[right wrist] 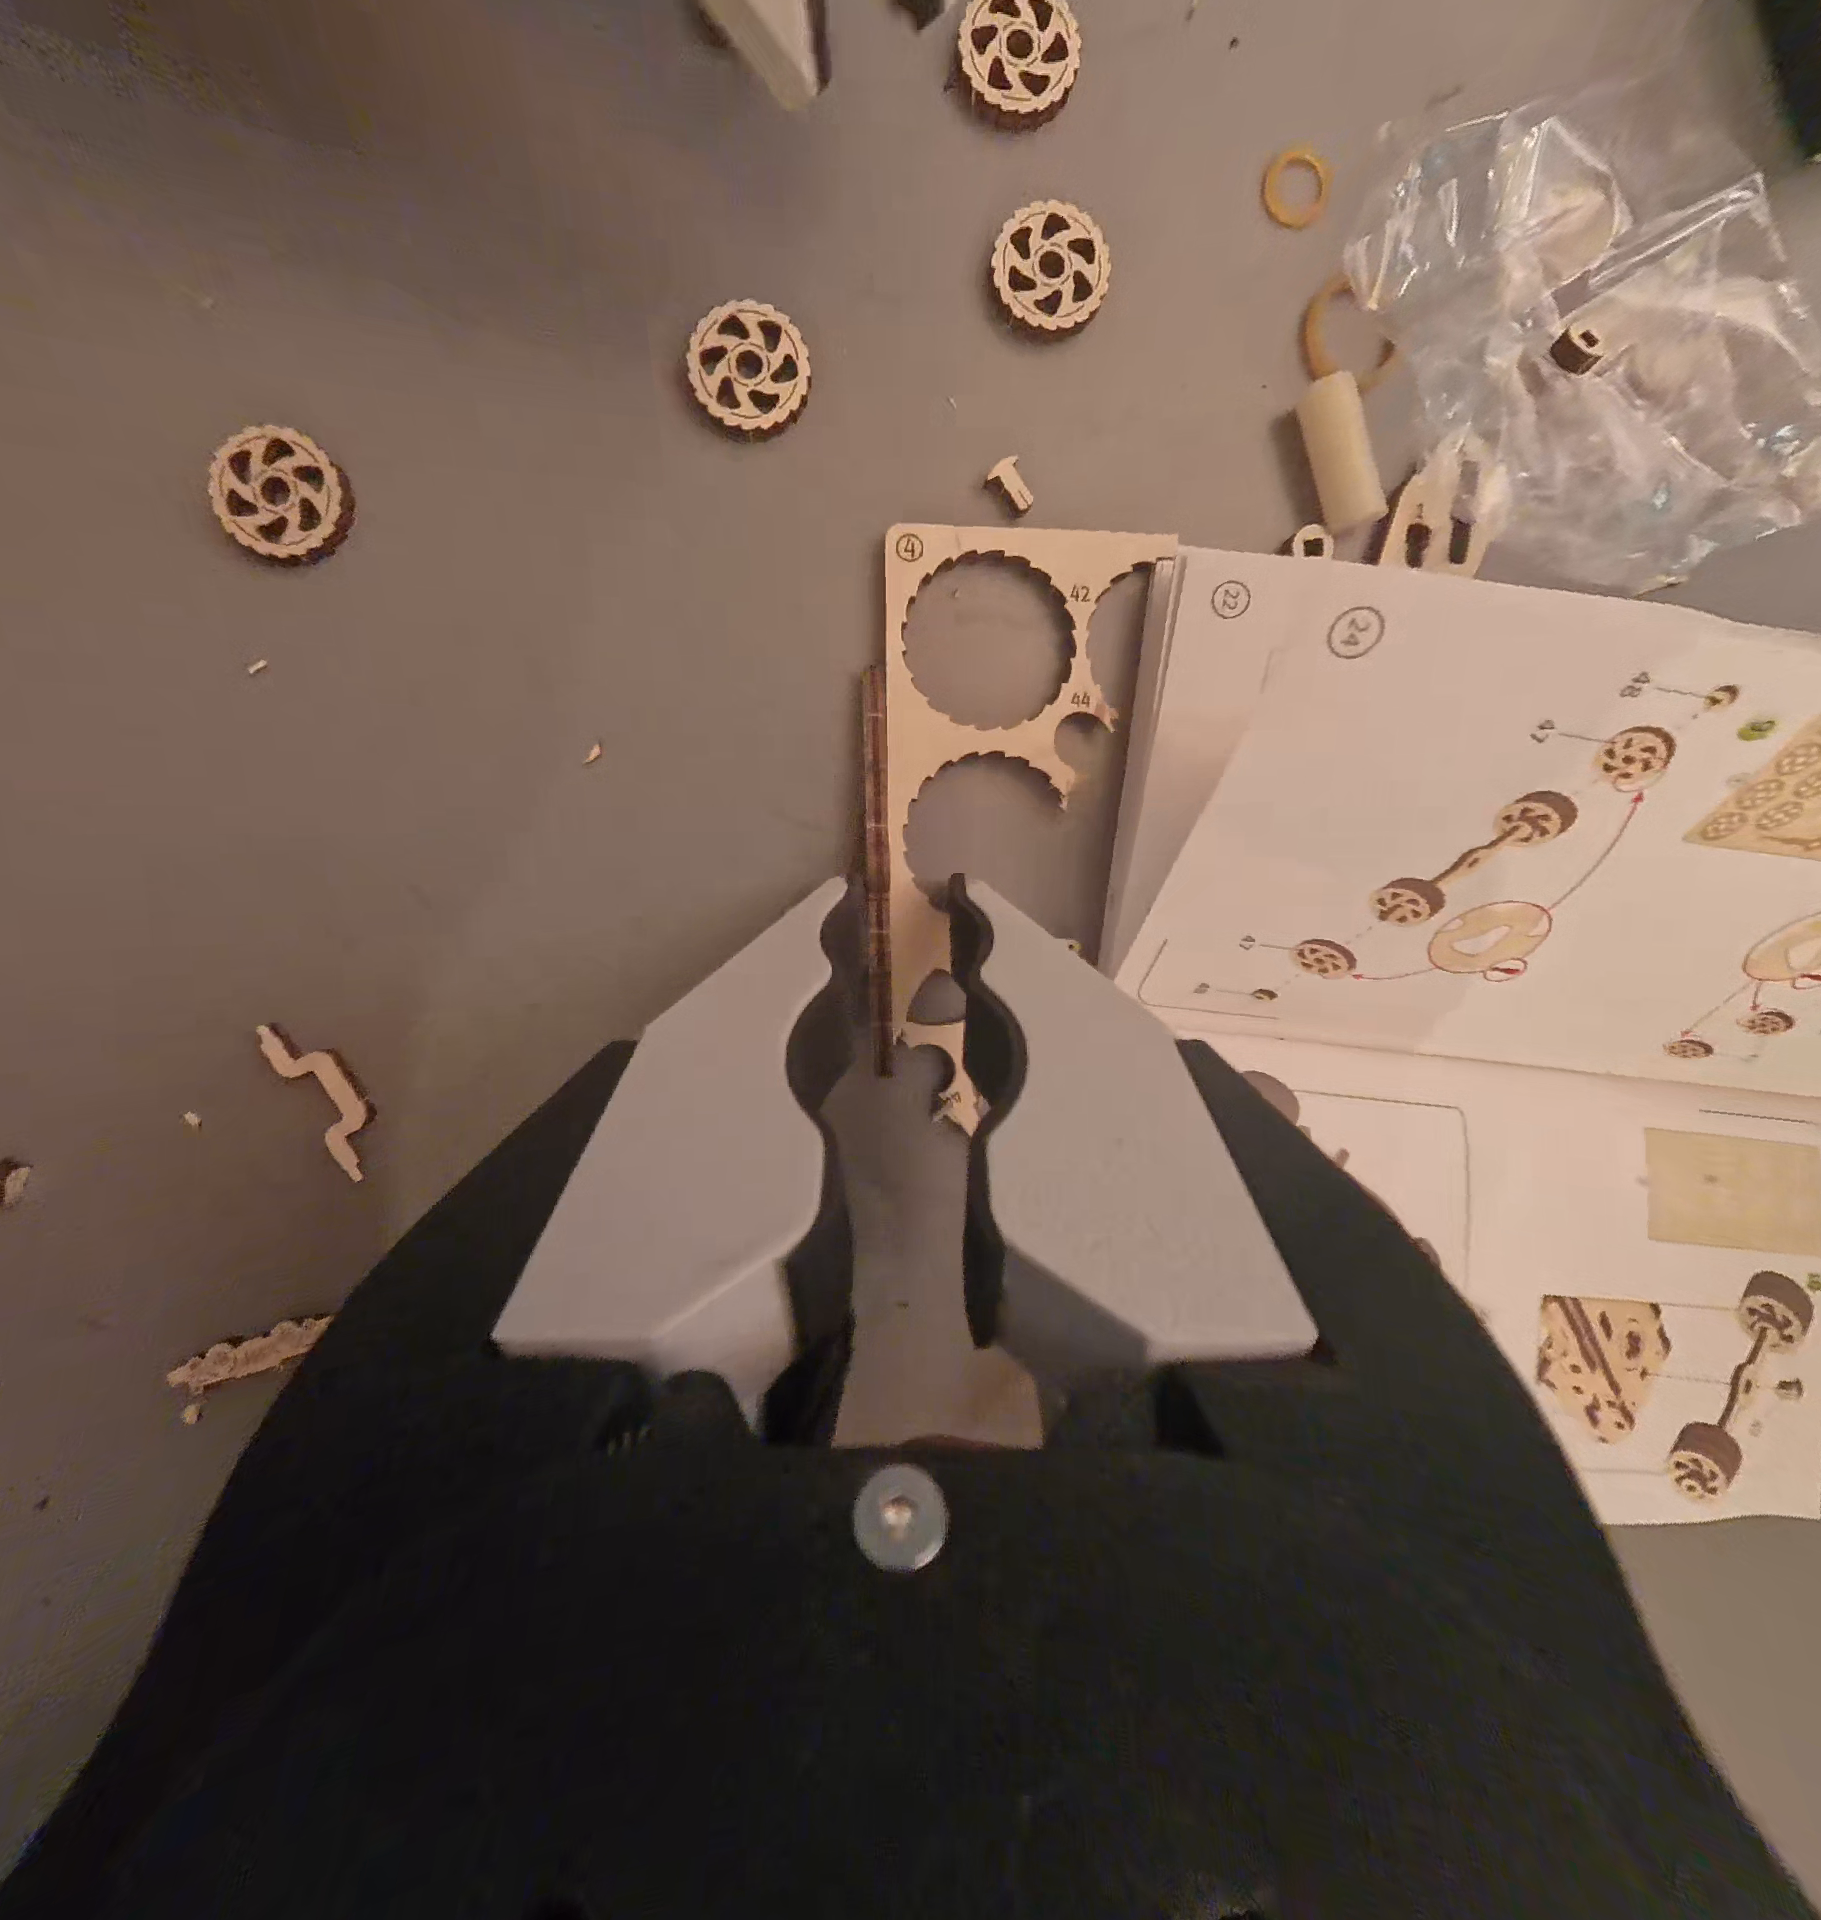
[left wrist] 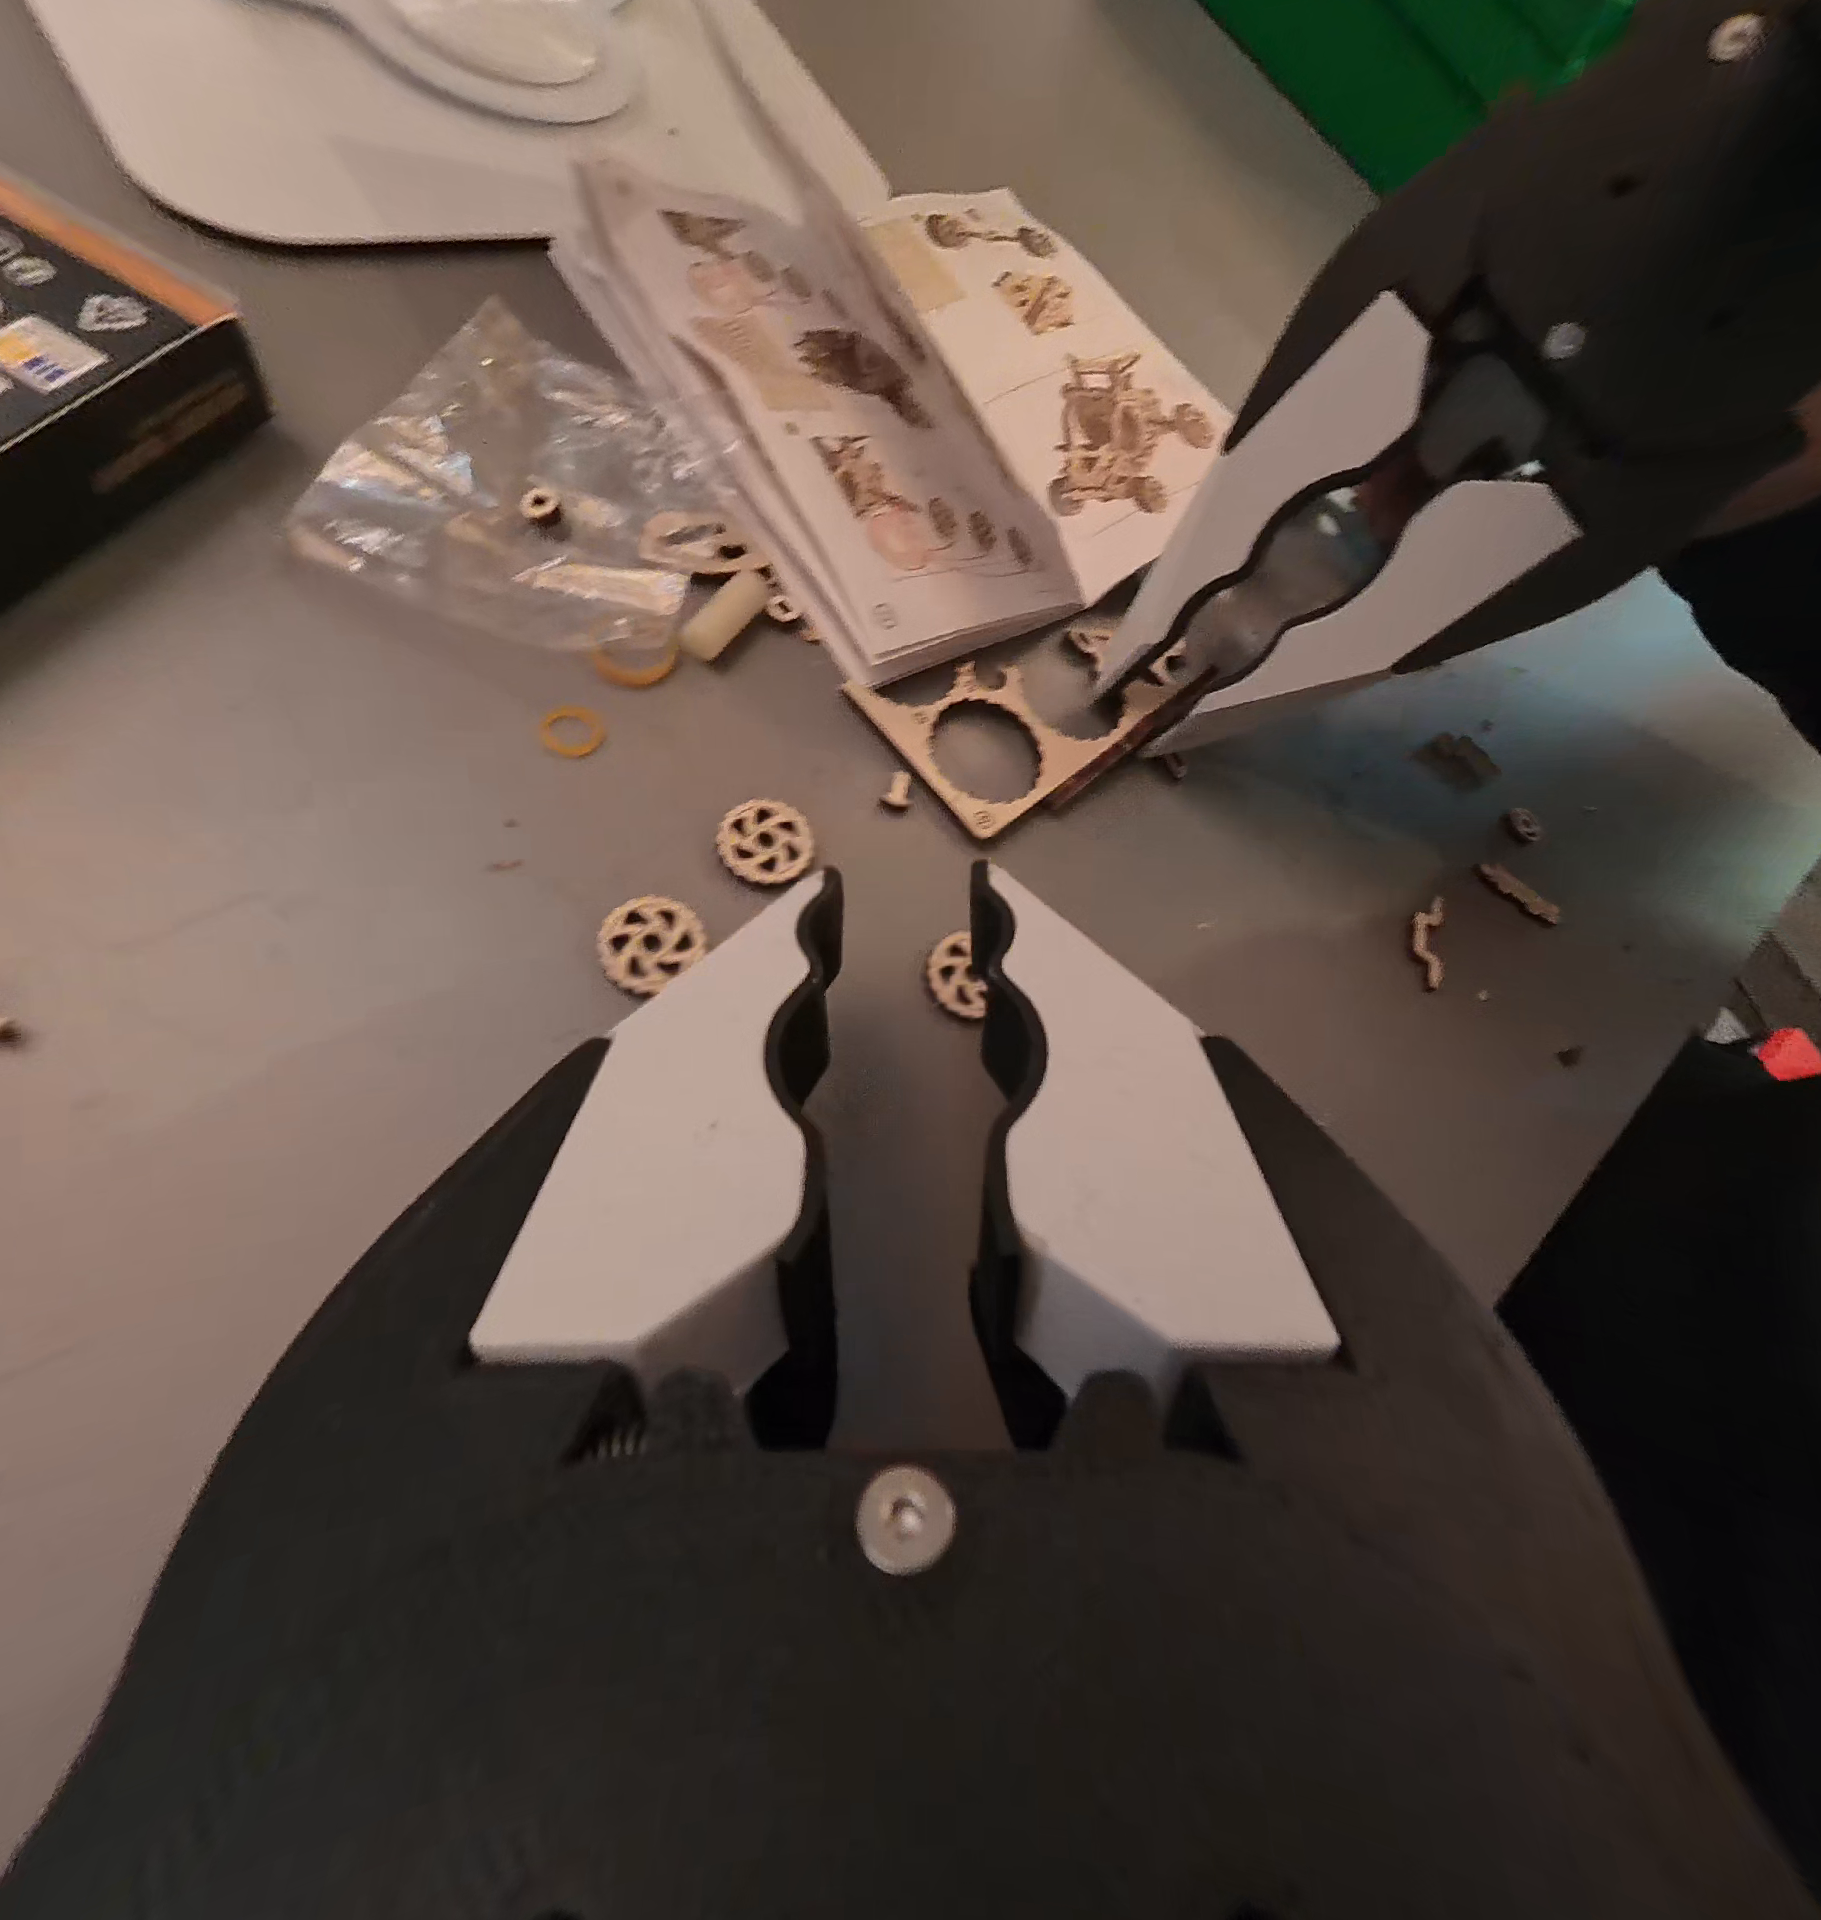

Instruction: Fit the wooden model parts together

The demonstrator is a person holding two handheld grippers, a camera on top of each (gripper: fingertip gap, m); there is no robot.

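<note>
While my left gripper [left wrist: 906,894] hangs open and empty over the grey table [right wrist: 418,727], my right gripper [right wrist: 901,894] stands with its jaws parted around the edge of a punched-out wooden sheet [right wrist: 989,665], not visibly clamped on it. Four toothed wooden wheels [right wrist: 748,369] lie loose ahead and left of my right jaws. An open instruction booklet [right wrist: 1508,831] sits to their right, beside a crumpled plastic bag [right wrist: 1612,343]. Wood scraps [right wrist: 319,1096] dot the surface.
</note>
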